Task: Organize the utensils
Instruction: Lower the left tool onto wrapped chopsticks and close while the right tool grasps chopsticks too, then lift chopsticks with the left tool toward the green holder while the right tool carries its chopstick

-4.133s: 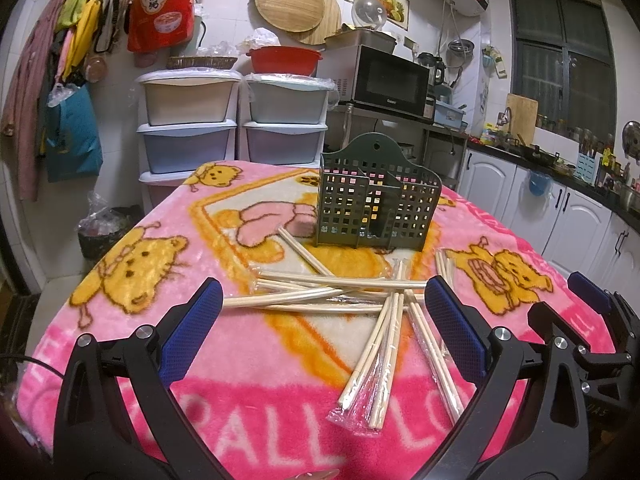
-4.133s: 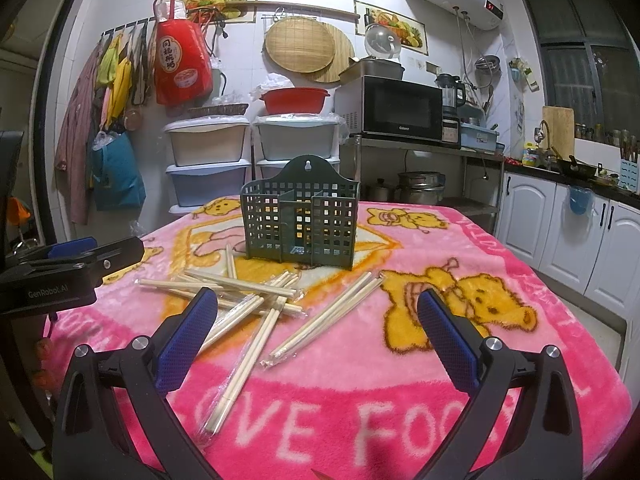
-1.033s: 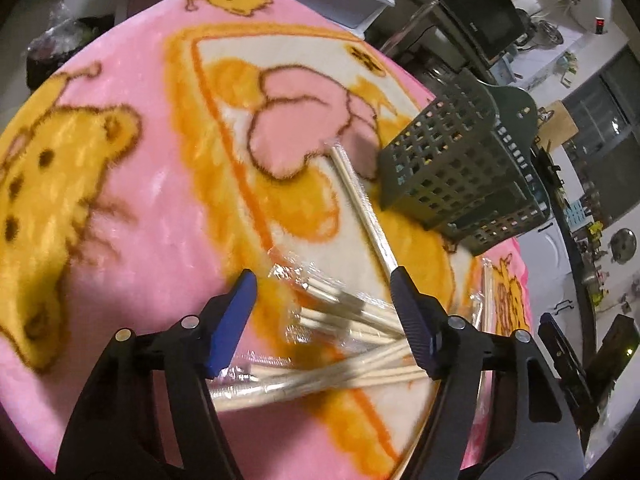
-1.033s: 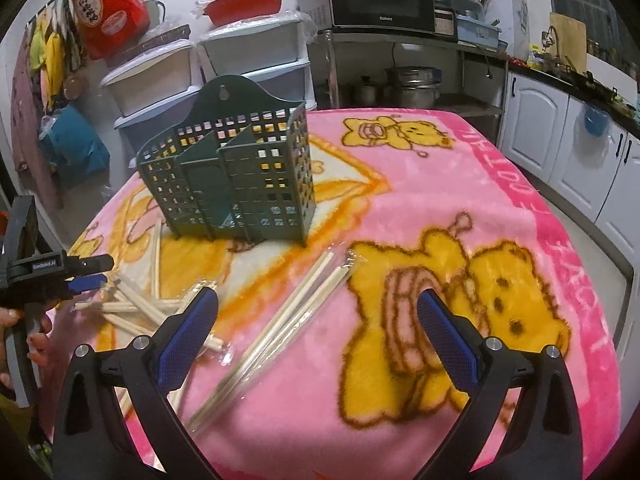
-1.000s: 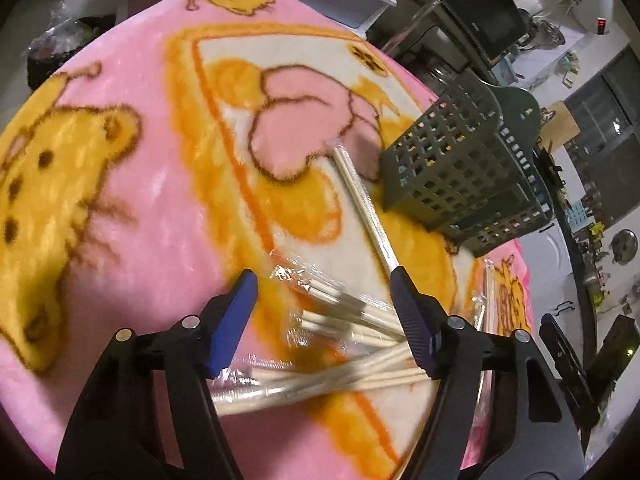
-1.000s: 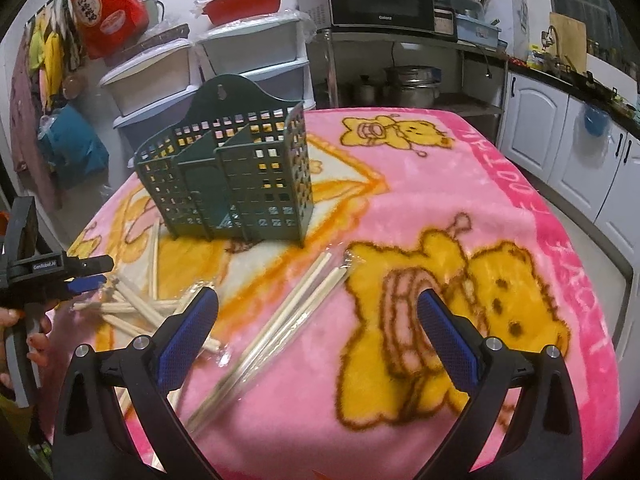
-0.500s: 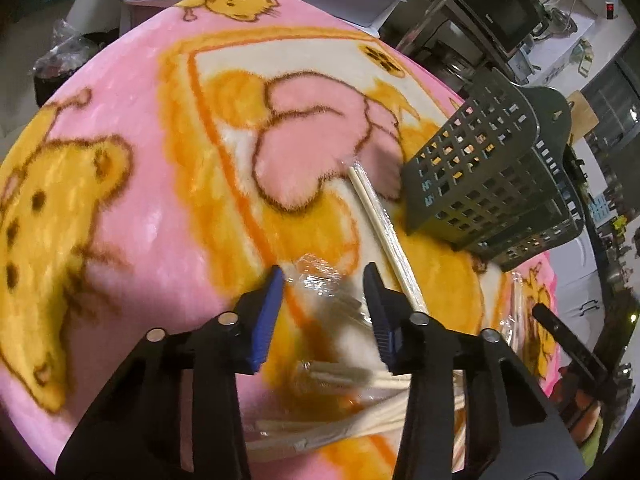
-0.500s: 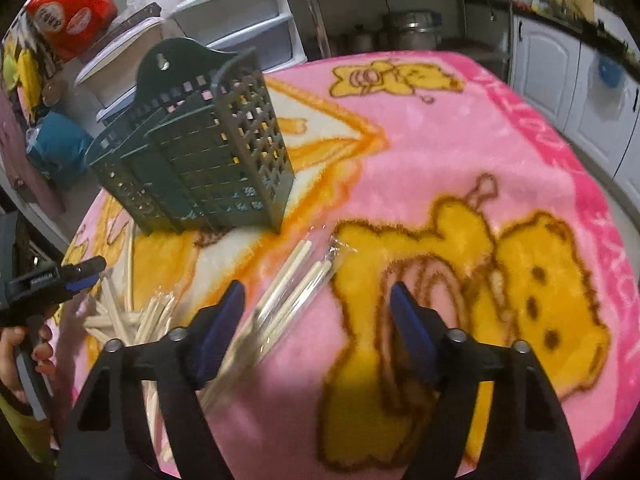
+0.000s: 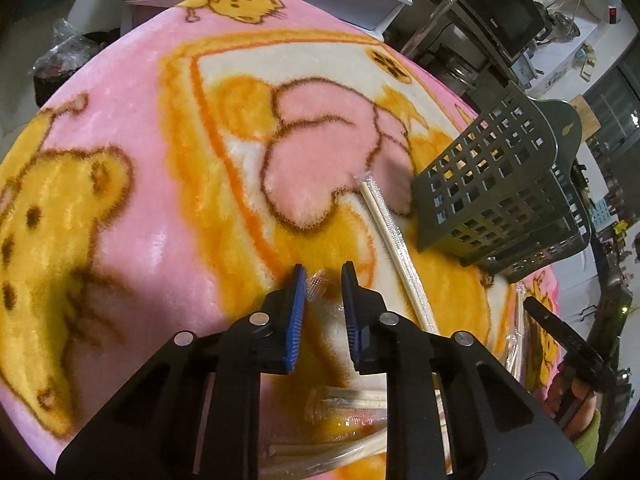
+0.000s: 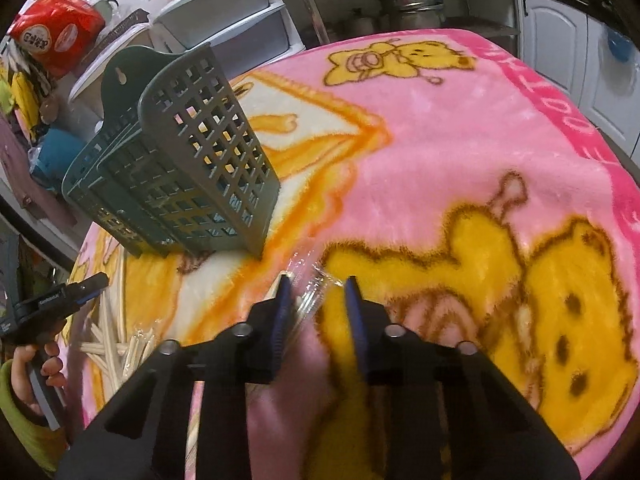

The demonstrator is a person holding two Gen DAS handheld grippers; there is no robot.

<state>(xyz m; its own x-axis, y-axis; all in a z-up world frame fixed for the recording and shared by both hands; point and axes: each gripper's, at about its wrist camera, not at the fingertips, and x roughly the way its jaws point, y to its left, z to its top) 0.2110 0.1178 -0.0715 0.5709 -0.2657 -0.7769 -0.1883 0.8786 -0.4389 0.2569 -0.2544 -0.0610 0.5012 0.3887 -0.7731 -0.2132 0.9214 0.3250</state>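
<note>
A dark green slotted utensil basket (image 9: 496,196) stands on the pink cartoon blanket; it also shows in the right wrist view (image 10: 180,164). Plastic-wrapped chopstick pairs lie around it. My left gripper (image 9: 323,280) has its jaws nearly closed around the clear wrapper end of one pair (image 9: 318,284). Another wrapped pair (image 9: 394,252) lies just right of it, pointing at the basket. My right gripper (image 10: 316,288) has its jaws narrowed around the wrapper tip of a chopstick pair (image 10: 310,294) beside the basket's front corner. More chopsticks (image 10: 116,340) lie at left.
Plastic drawer units (image 10: 240,28) and a shelf with pots (image 10: 408,4) stand behind the table. White cabinets (image 10: 560,40) are at right. The table edge curves close on the right side. The other hand-held gripper (image 10: 52,300) shows at left.
Both grippers have dropped down to the chopsticks and narrowed their jaws from wide open to nearly closed around wrapper ends. The basket has not moved.
</note>
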